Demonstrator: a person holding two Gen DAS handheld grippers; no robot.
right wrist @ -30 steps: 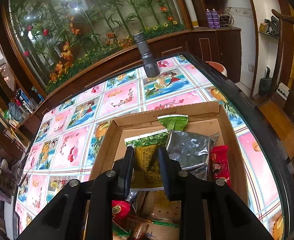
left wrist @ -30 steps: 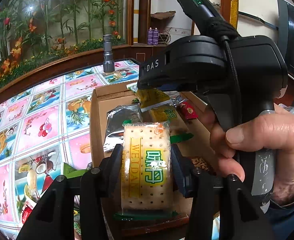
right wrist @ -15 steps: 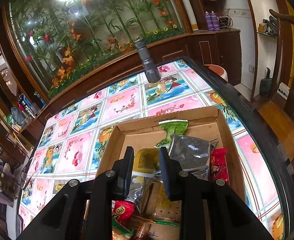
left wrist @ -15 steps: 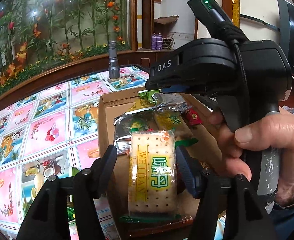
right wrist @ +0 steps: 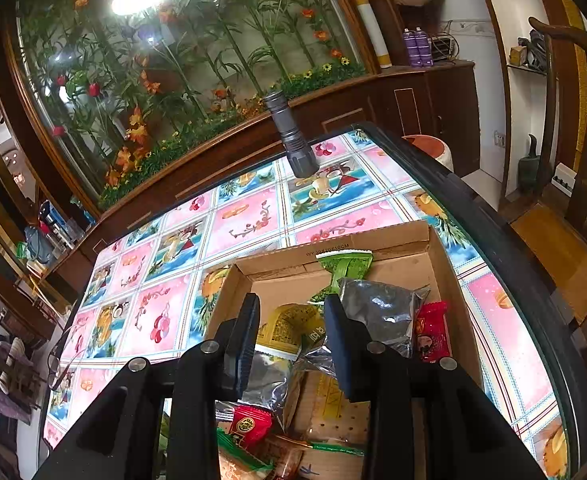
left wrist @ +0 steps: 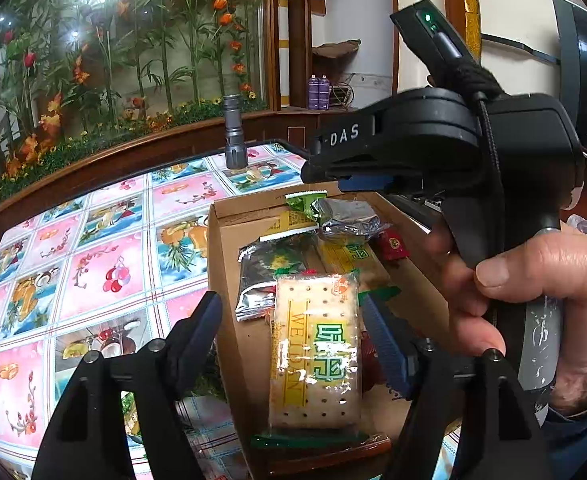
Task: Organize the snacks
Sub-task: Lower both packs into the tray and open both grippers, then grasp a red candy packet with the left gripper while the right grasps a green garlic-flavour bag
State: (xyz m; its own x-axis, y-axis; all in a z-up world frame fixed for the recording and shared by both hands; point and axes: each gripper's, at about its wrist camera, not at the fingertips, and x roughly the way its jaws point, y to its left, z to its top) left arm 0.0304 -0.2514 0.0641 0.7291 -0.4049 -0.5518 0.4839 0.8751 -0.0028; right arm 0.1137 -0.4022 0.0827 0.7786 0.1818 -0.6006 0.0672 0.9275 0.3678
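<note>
With its jaws just opened clear of the cracker pack (left wrist: 315, 352) at lower centre, the left gripper (left wrist: 293, 332) holds nothing. The right gripper (right wrist: 291, 340), jaws just parting around the yellow packet (right wrist: 289, 326), grips nothing either. Best to withdraw both straight back, not snagging wrappers in the box (right wrist: 373, 240).

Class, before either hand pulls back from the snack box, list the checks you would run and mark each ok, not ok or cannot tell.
1. Left gripper clear of the cracker pack: ok, jaws have just been opening, gaps both sides.
2. Cracker pack inside the cardboard box: ok.
3. Right gripper released the yellow packet: ok, jaws have just been opening, packet between them, untouched.
4. Flashlight clear of the box: ok.
5. Snacks left outside: cannot tell.
</note>
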